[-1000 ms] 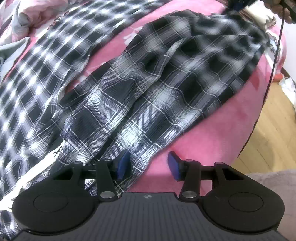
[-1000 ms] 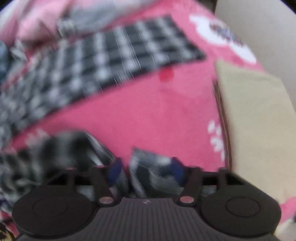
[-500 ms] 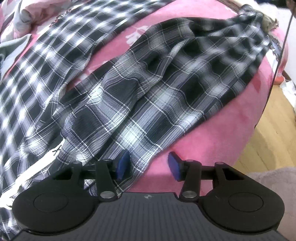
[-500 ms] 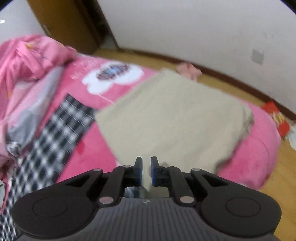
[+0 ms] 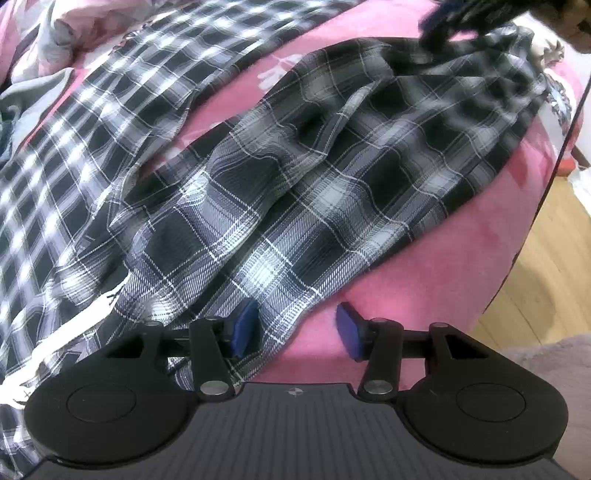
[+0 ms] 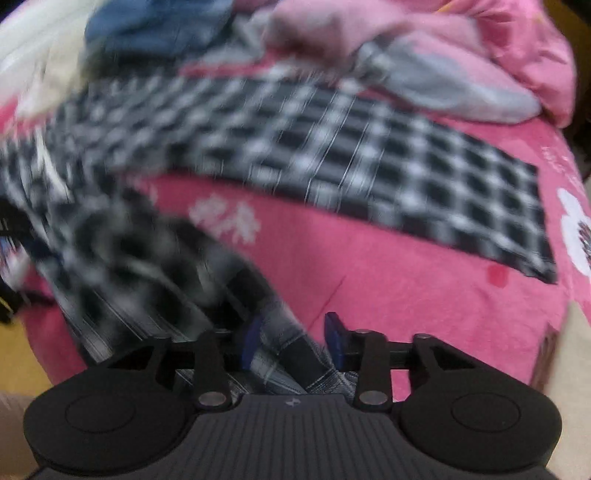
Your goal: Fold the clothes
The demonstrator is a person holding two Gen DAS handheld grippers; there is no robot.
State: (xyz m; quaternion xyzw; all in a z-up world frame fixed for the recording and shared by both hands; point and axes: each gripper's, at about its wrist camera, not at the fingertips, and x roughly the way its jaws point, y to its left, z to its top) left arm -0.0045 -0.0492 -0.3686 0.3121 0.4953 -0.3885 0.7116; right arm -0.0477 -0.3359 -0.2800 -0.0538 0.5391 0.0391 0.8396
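A dark plaid garment [image 5: 295, 184] lies spread across the pink bed [image 5: 424, 266]. My left gripper [image 5: 295, 328] hangs open over its near hem; the left pad [image 5: 242, 328] is at the fabric edge, with the hem and pink cover in the gap. At the garment's far end a dark blur is my right gripper [image 5: 465, 18]. In the right wrist view my right gripper [image 6: 291, 339] has a bunched strip of the same dark plaid garment [image 6: 284, 350] between its jaws. They are closing, but the pads still stand apart.
A second, smaller-checked plaid garment [image 5: 92, 122] [image 6: 369, 166] lies flat further across the bed. Crumpled pink and grey bedding [image 6: 461, 66] and blue cloth [image 6: 159, 26] pile up behind it. The bed edge drops to a wooden floor [image 5: 546, 266] on the right.
The right gripper swung away from the beige cloth and back over the plaid garments; its jaws went from nearly shut to apart with fabric between them. The left gripper stayed put.
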